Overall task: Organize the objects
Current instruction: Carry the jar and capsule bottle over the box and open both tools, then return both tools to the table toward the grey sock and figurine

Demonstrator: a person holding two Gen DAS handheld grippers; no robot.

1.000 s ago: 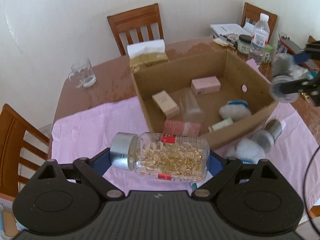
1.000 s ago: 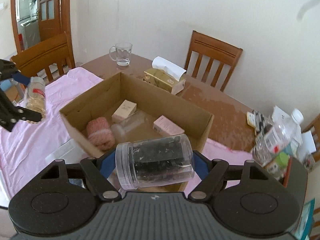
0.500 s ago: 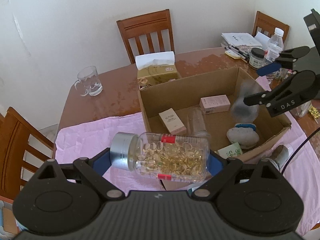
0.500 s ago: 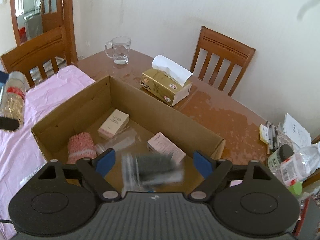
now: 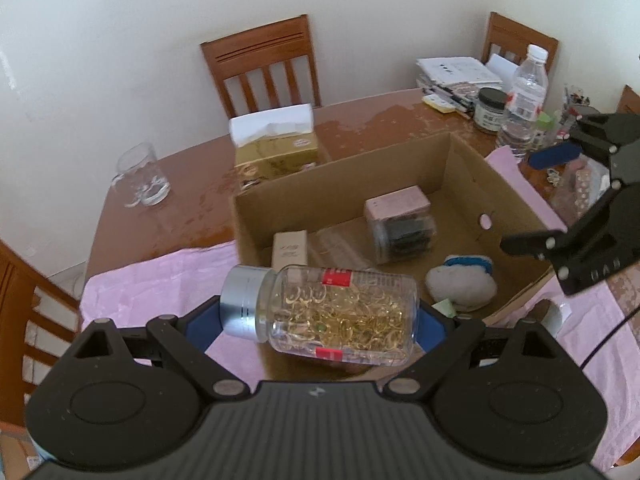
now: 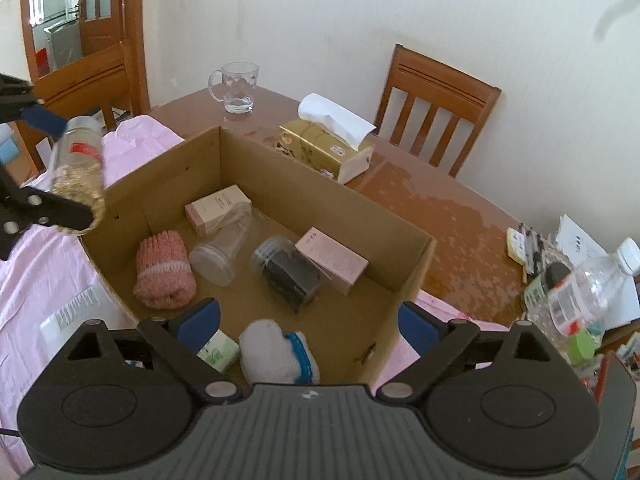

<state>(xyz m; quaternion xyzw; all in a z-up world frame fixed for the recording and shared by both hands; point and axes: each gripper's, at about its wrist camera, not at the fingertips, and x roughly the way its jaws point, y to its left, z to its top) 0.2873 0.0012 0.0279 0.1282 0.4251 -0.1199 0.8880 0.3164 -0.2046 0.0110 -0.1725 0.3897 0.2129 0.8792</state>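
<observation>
My left gripper is shut on a clear bottle of golden capsules with a silver cap, held sideways over the near edge of the cardboard box. The same capsule bottle shows at the left of the right wrist view. My right gripper hangs open and empty above the box. A jar of dark contents lies on its side on the box floor beside a pink carton. An empty clear jar, a pink knitted roll, a beige carton and a white-and-blue cloth also lie inside.
The box stands on a pink cloth over a brown table. Behind it are a gold tissue box and a glass mug. A water bottle, a dark-lidded jar and papers crowd the far right. Wooden chairs ring the table.
The right gripper opened and let go of the dark jar, which now lies in the box. The left gripper, still holding the capsule bottle, has moved closer over the box.
</observation>
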